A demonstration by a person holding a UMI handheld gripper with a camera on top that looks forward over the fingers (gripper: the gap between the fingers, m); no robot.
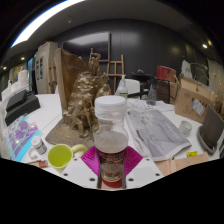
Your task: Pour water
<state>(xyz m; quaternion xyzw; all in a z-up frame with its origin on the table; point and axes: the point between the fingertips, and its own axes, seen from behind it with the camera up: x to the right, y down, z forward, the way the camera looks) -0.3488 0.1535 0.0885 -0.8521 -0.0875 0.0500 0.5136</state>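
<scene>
The gripper (pixel 112 160) appears closed on the bottle (pixel 111 135), upright over the bench's (pixel 150 135) near edge. Keep the grip firm; tilt slowly toward the yellow cup (pixel 60 155).

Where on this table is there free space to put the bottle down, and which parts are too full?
The bottle is between the fingers of the hand-held gripper. Some bare white table shows between the golden figurine and the dark objects farther left. The near left is crowded, around the yellow-green cup. To the right, a grey cloth covers the table.
</scene>
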